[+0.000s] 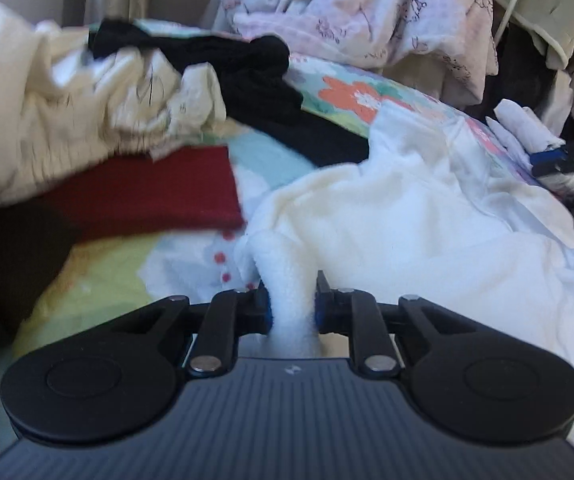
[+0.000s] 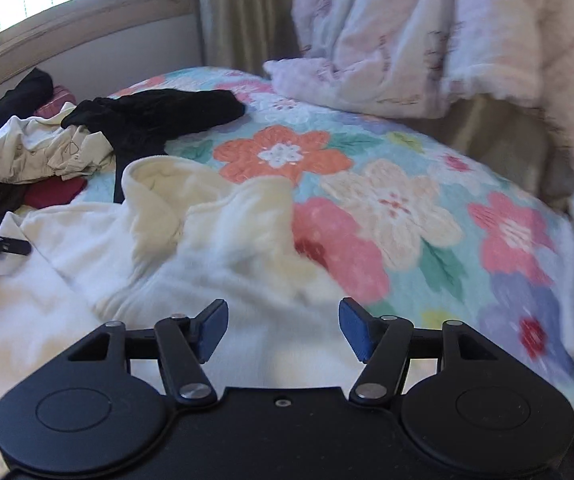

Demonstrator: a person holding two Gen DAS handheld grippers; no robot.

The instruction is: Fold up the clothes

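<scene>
The left gripper (image 1: 290, 300) pinches a bunched ridge of the white fleece garment (image 1: 399, 216), its blue pads pressed into the pile on both sides, so the cloth rises as a narrow column between the jaws. That hold looks meant to anchor or lift one edge while the other hand finds a matching one. The right gripper (image 2: 283, 330) hangs spread wide above the near part of the same garment (image 2: 191, 240), with nothing between its pads; it seems poised to come down on the fleece.

The garment lies crumpled on the bed, over the floral quilt (image 2: 399, 208), with a cream-tinted fold standing up toward the far side. Its far edge curls rather than lying flat, so the true hem is hard to pick out.

Open room lies to the right and far right, where the quilt shows bare. The left is crowded: a red cloth (image 1: 155, 188), a black garment (image 1: 255, 76) and a cream crumpled garment (image 1: 59, 108) sit close beside the fleece, and a pink patterned blanket (image 2: 387, 40) heaps at the far end. Spreading the fleece rightward would likely keep it clear of the pile.
</scene>
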